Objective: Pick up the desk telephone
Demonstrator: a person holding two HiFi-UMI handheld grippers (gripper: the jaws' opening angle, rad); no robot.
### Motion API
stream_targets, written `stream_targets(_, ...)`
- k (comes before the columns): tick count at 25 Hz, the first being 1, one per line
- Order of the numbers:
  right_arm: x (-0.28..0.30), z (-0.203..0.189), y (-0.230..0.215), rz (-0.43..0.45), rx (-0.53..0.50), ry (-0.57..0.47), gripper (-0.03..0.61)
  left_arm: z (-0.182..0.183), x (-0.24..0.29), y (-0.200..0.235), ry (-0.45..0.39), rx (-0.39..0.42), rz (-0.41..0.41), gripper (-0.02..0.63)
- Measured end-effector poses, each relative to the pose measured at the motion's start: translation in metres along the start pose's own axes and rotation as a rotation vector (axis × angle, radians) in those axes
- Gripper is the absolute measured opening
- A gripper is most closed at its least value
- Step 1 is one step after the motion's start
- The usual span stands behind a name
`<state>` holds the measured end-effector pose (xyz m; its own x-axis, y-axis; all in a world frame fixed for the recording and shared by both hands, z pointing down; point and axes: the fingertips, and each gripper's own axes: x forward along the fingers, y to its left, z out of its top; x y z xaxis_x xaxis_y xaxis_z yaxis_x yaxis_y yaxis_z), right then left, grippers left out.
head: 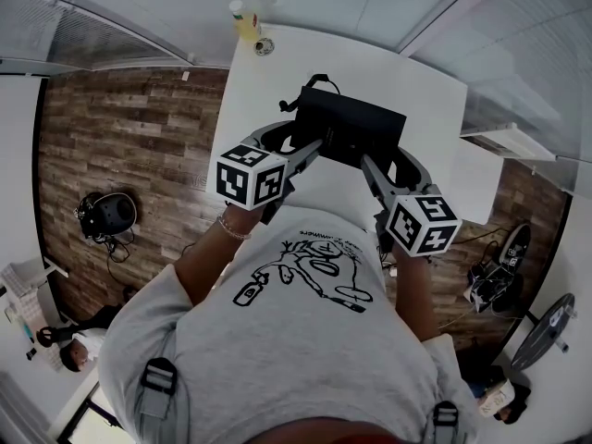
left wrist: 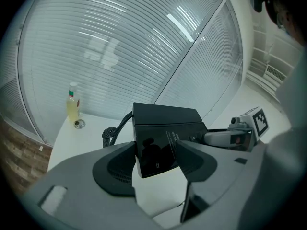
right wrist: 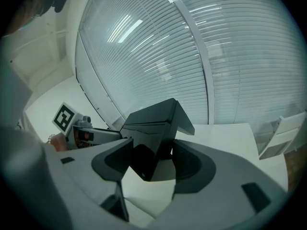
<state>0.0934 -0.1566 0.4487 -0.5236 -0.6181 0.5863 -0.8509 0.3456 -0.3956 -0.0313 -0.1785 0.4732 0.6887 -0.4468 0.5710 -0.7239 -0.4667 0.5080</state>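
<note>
**Phone** (head: 350, 128): black desk set, held between the two grippers over the white worktop (head: 277, 91). It is tilted, with its lower edge showing bare white surface beneath it in both gripper views. Whether any part touches the worktop cannot be told.

**Cord** (left wrist: 112, 131): black, coiled, and running off the phone's far left side.

**Left gripper** (head: 313, 146): fingers closed on the phone's left end. In the left gripper view the dark glossy body (left wrist: 165, 138) sits between the two pads.

**Right gripper** (head: 368, 163): fingers closed on the phone's right end. In the right gripper view a lower corner of the body (right wrist: 153, 128) is clamped between the pads.

**Bottle** (head: 245, 21): clear with yellow liquid, upright at the worktop's far corner, well apart from the phone.

**Small round item** (head: 264, 46): just beside the bottle; kind not legible.

**Floor** (head: 120, 137): wood plank, either side of the worktop.

**Headset** (head: 109, 213): dark, on the floor to the left.

**Shoes** (head: 495, 271): dark, on the floor to the right.

**Blinds** (left wrist: 120, 56): white slats behind the worktop.
</note>
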Motion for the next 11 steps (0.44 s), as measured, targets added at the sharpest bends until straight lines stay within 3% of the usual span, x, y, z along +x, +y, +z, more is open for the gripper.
stream_targets(11,0.0022,0.0004,-0.0021,0.001,0.005,0.004,0.225,0.0005,0.0024,0.0018,0.005,-0.005,-0.002,0.259)
